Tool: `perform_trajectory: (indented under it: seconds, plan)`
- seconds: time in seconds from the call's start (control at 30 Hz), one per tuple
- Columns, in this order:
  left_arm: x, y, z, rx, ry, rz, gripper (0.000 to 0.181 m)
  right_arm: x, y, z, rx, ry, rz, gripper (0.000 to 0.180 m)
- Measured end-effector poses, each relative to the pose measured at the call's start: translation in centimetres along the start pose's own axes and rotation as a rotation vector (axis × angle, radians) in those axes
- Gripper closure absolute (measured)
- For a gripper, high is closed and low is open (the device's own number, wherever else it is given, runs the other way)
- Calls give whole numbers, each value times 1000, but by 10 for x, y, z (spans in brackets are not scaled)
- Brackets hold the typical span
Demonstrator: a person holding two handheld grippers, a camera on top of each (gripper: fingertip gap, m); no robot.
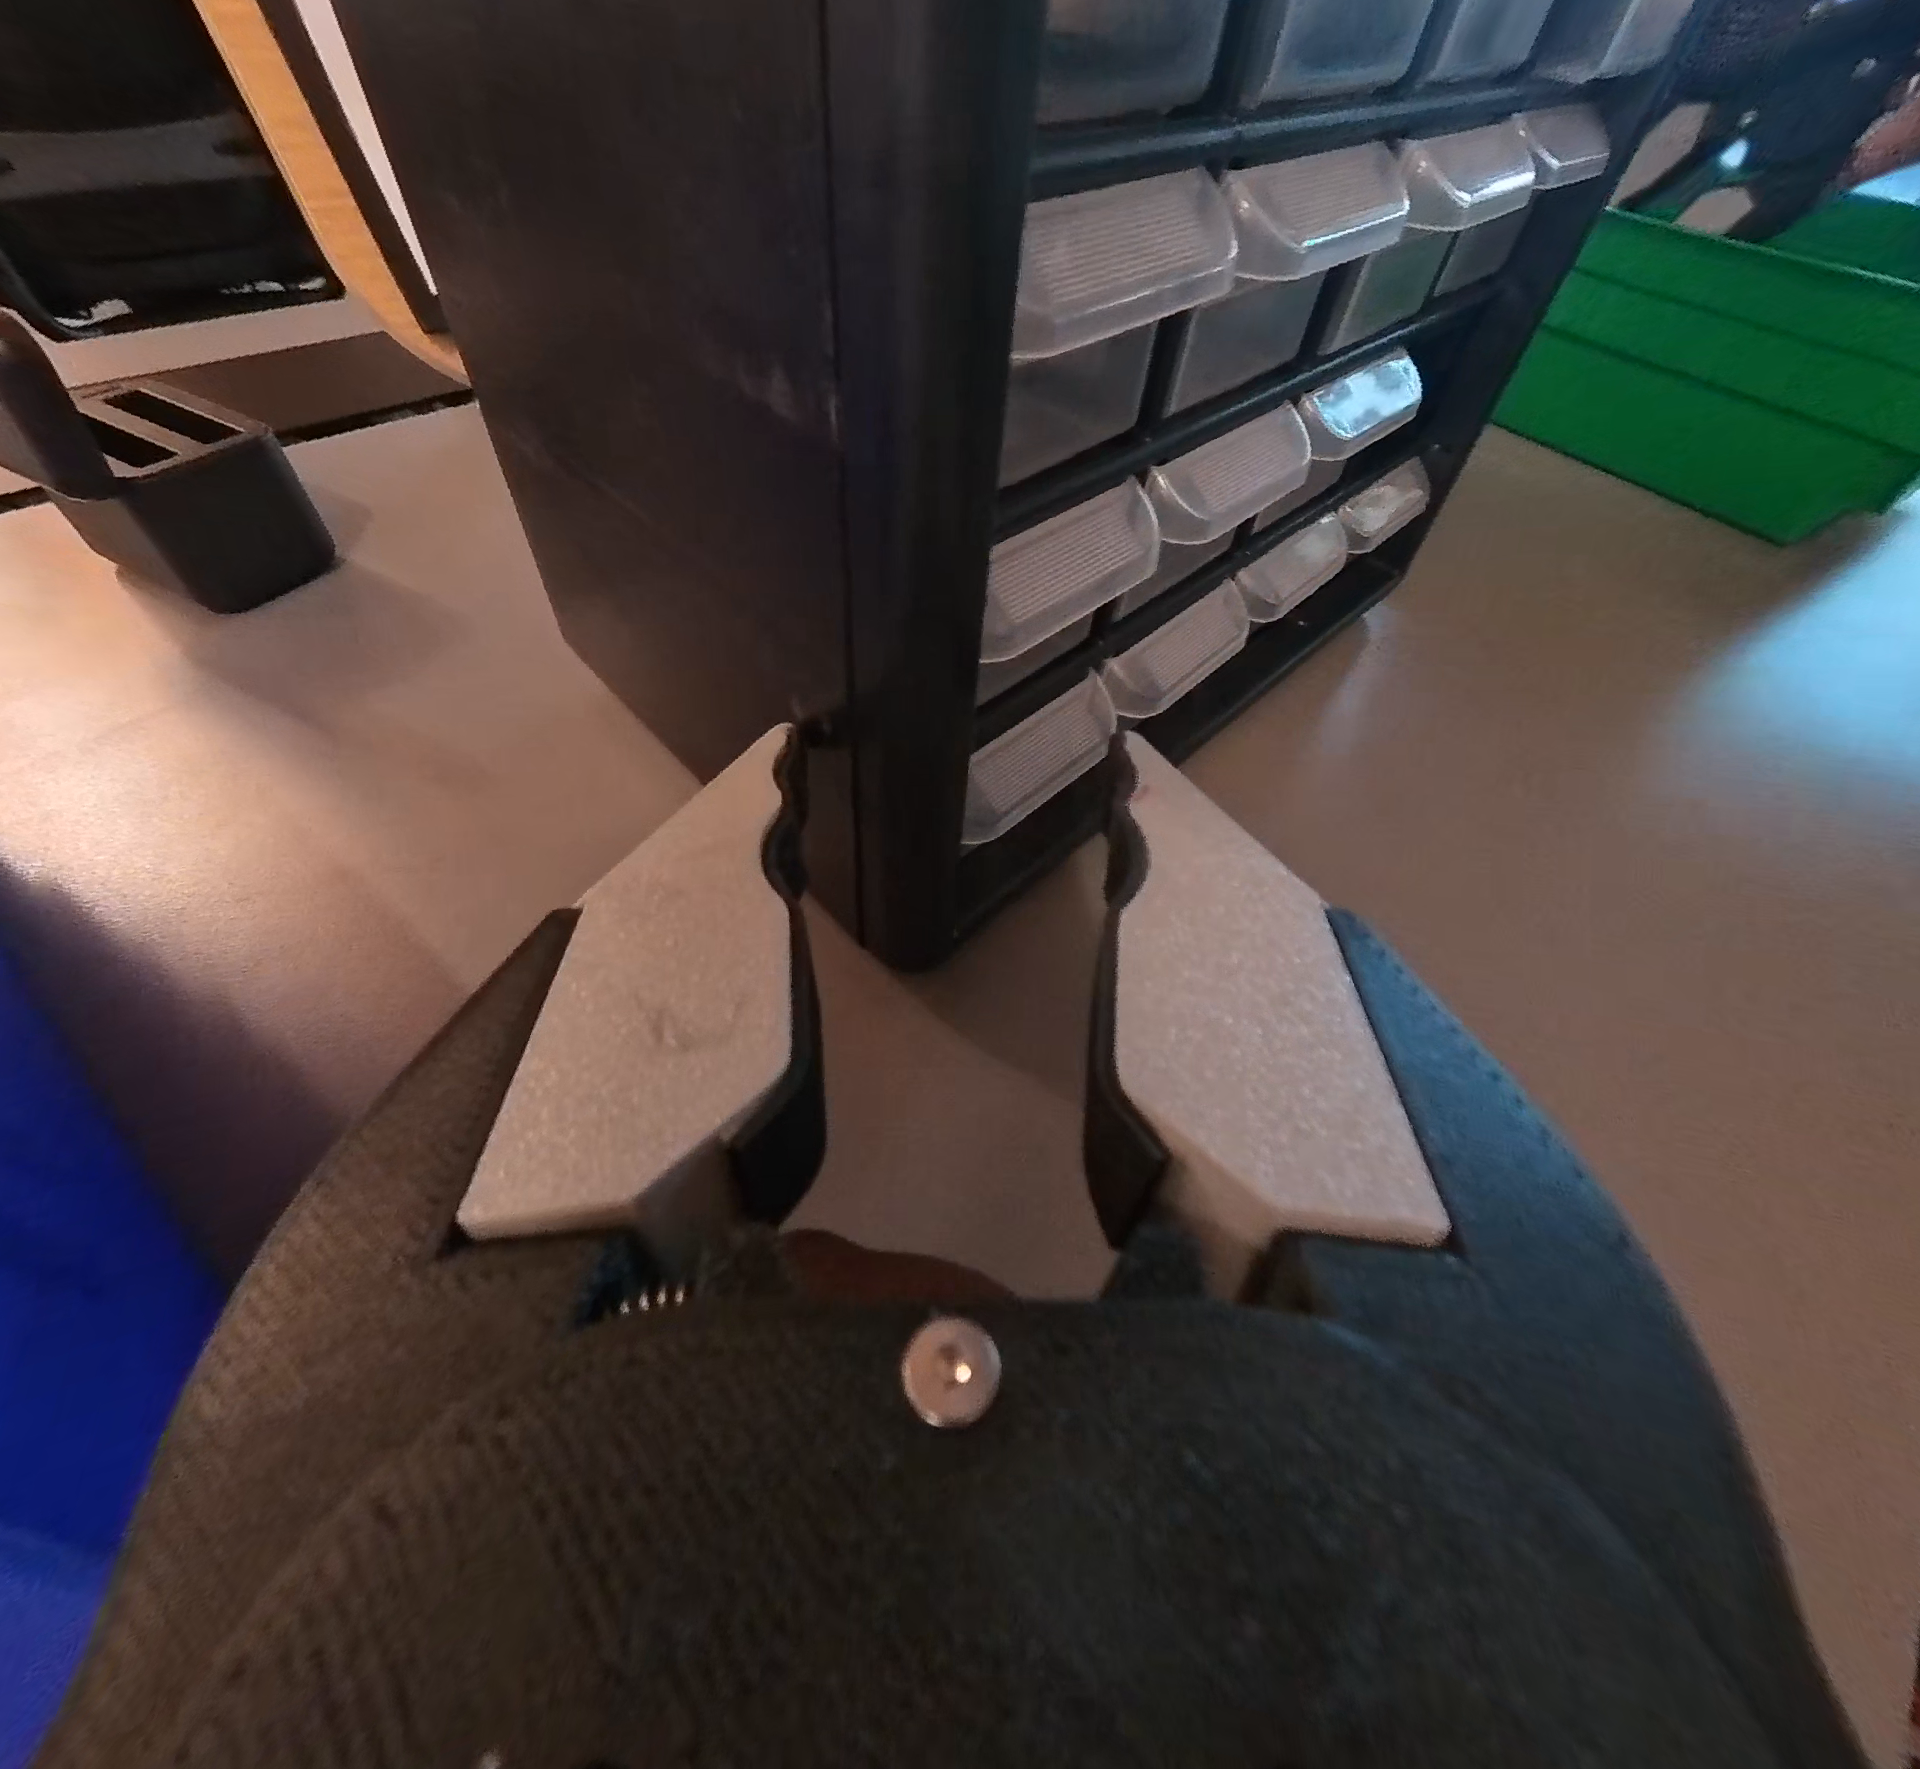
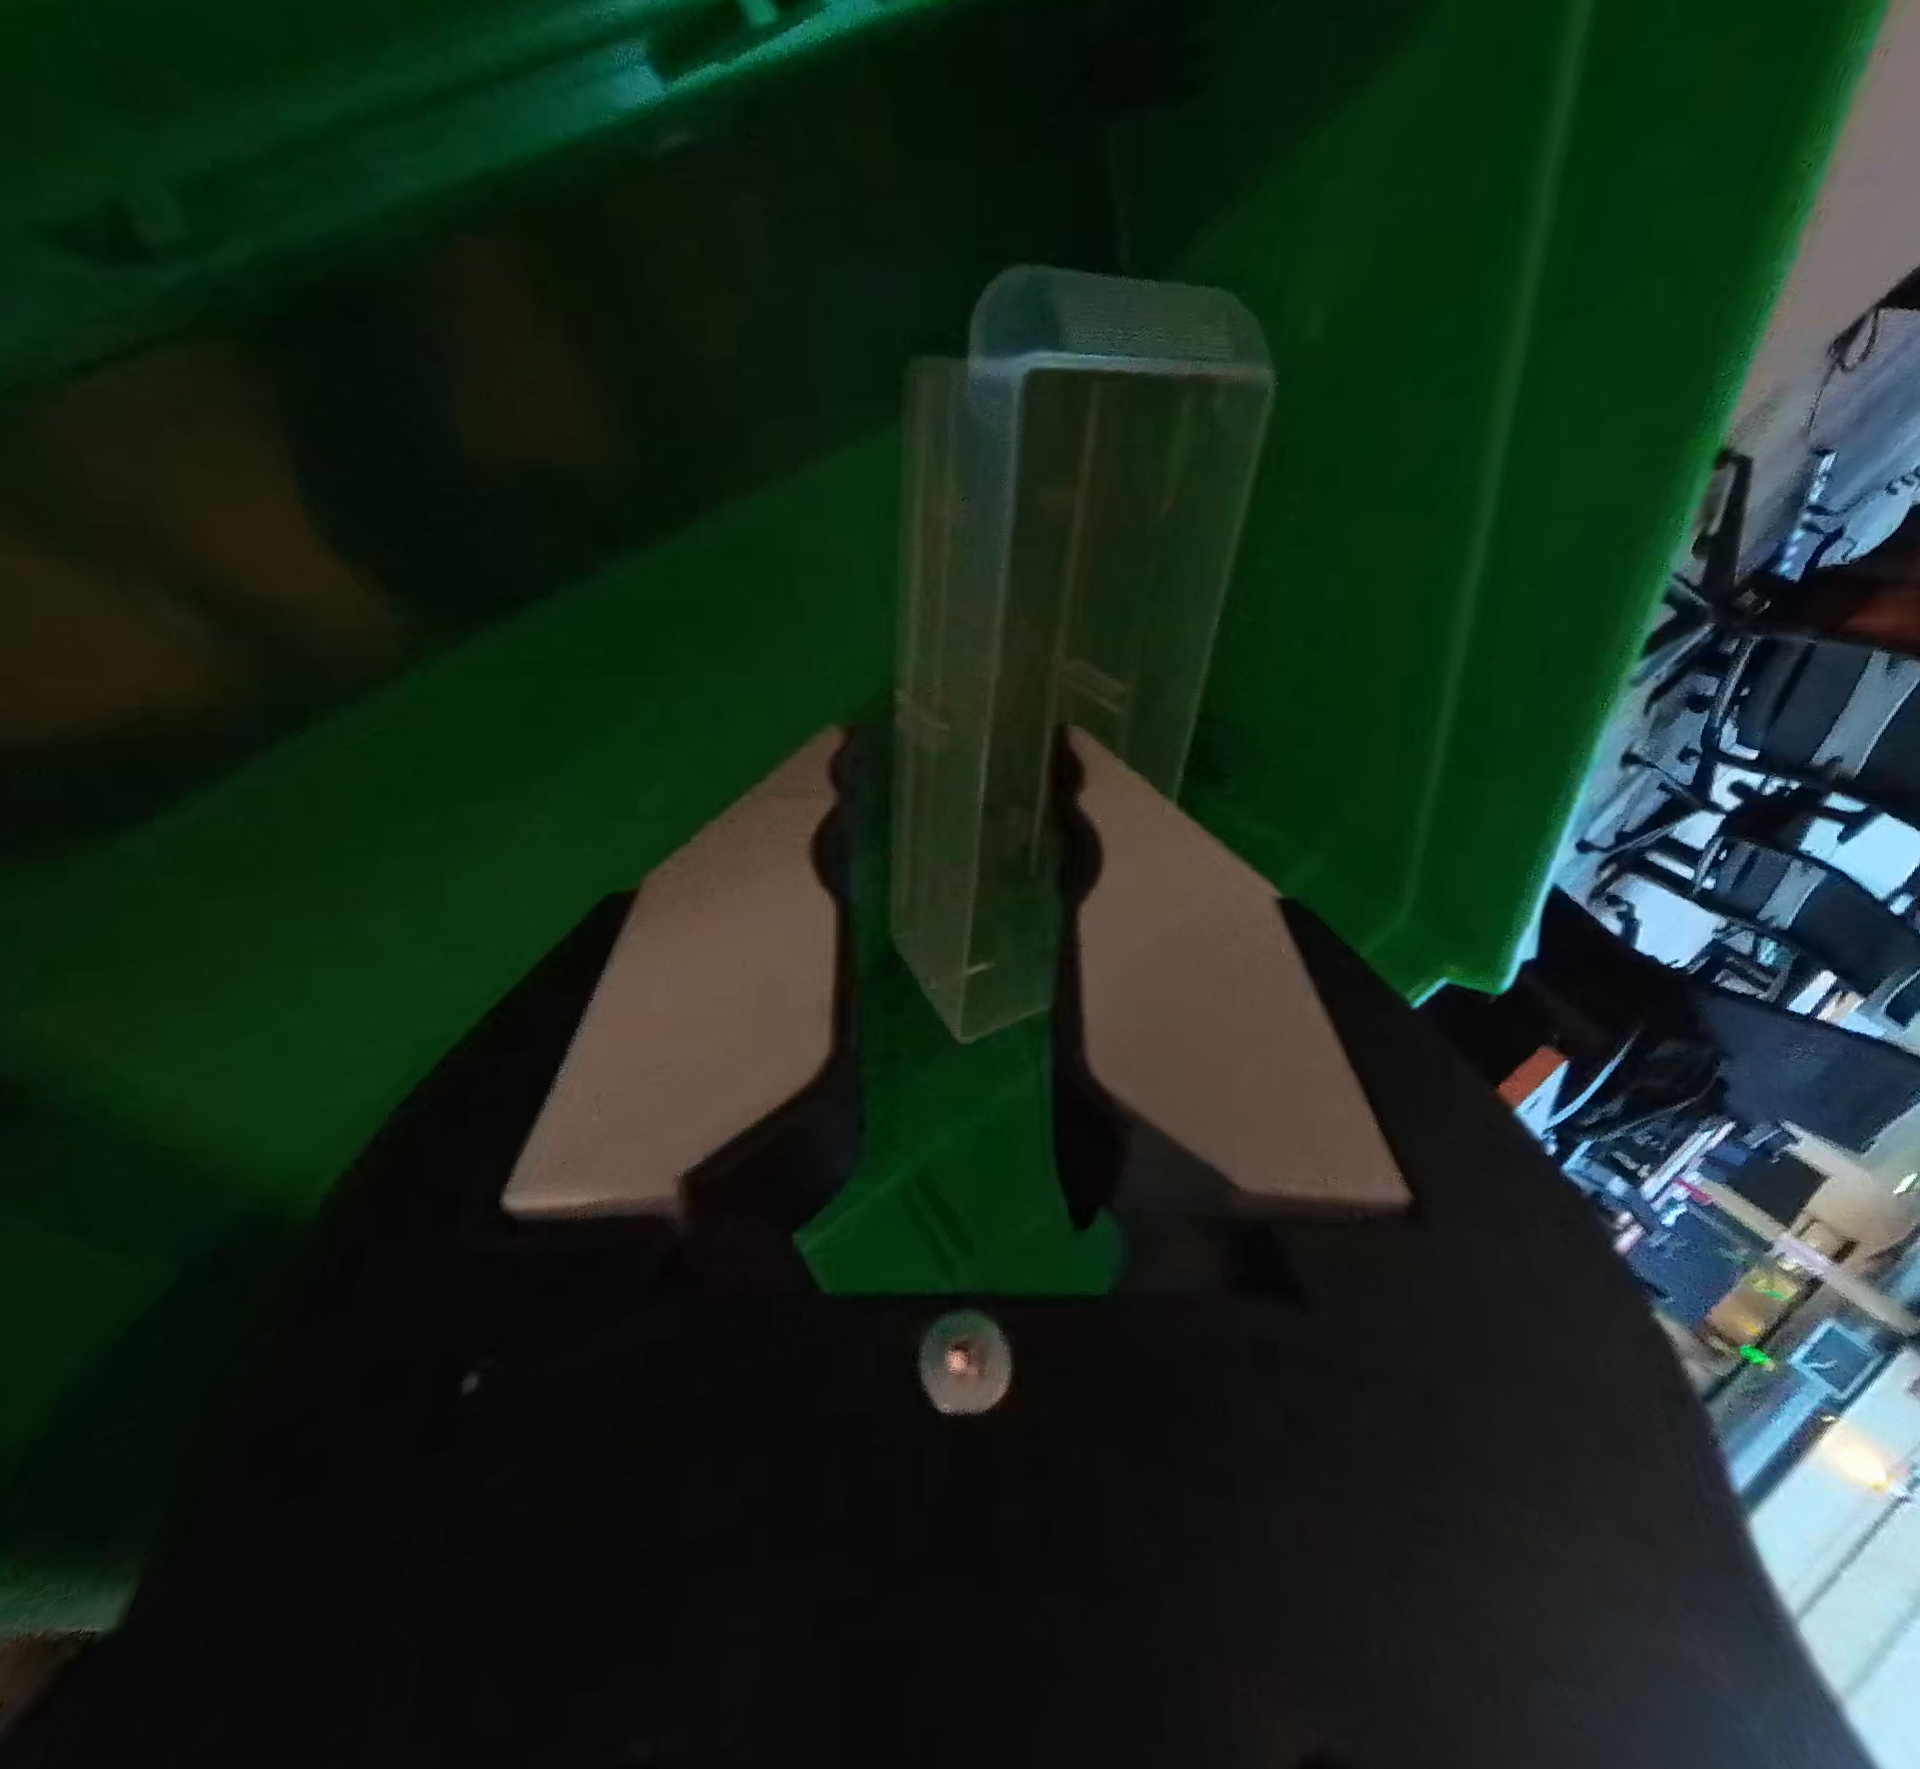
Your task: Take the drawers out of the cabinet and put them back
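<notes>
A black cabinet (image 1: 665, 265) with rows of small clear drawers (image 1: 1122, 265) stands on the table. My left gripper (image 1: 956, 753) is open, low at the cabinet's front left corner, with that corner between its fingers. My right gripper (image 2: 961, 753) is shut on one clear drawer (image 2: 1039, 576). It holds the drawer by its near end, so the drawer points away from the camera with its handle end far. The drawer is inside a green bin (image 2: 1455, 369). The right gripper also shows dimly at the top right of the left wrist view (image 1: 1766, 109).
The green bin (image 1: 1714, 369) sits on the table to the right of the cabinet. A black stand (image 1: 208, 514) is on the table to the cabinet's left. Chairs and office furniture (image 2: 1766, 784) lie beyond the bin's right wall.
</notes>
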State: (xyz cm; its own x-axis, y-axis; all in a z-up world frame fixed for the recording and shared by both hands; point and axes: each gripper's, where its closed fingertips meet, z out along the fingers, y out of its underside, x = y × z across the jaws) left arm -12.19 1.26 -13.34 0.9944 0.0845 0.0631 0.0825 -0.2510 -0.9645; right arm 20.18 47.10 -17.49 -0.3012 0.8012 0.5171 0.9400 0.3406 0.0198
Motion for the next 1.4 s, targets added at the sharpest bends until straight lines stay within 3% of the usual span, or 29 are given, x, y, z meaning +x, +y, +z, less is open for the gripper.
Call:
perform_trajectory:
  seconds: [0.1, 0.2, 0.3, 0.37, 0.5, 0.6, 0.77, 0.93, 1.03, 1.1, 1.13, 1.2, 1.4]
  plan:
    - [1, 0, 0, -1, -8, 15, 124, 14, 4, -21, 36, 97, 103, 133]
    - [4, 0, 0, 0, -15, 36, 120, 34, 10, -67, 84, 263, 308, 136]
    - [5, -2, -2, 15, -26, 54, 121, 28, -16, -134, 341, 309, 544, 129]
    - [6, -6, -5, 47, -39, 84, 123, 3, -50, -180, 580, 238, 638, 119]
    - [10, -11, -15, 91, -35, 101, 120, -66, -105, -238, 843, 135, 613, 112]
    - [10, -31, -32, 165, -43, 108, 112, -122, -135, -240, 848, 70, 516, 110]
    - [23, -95, -61, 282, -30, 280, 100, -201, -194, -224, 867, -95, 392, 107]
    - [47, -144, -52, 213, 72, 522, 92, -252, -252, -204, 867, -212, 295, 104]
    - [51, -145, -33, 99, 170, 575, 92, -265, -281, -205, 909, -247, 280, 104]
    - [47, -131, -18, -5, 228, 581, 101, -261, -296, -209, 952, -231, 304, 106]
    - [42, -123, -11, -36, 240, 578, 97, -257, -303, -210, 981, -224, 323, 108]
    - [35, -129, -8, 41, 230, 555, 113, -248, -315, -210, 1024, -204, 352, 110]
    - [29, -133, -9, 65, 271, 535, 126, -242, -342, -184, 1013, -284, 484, 116]
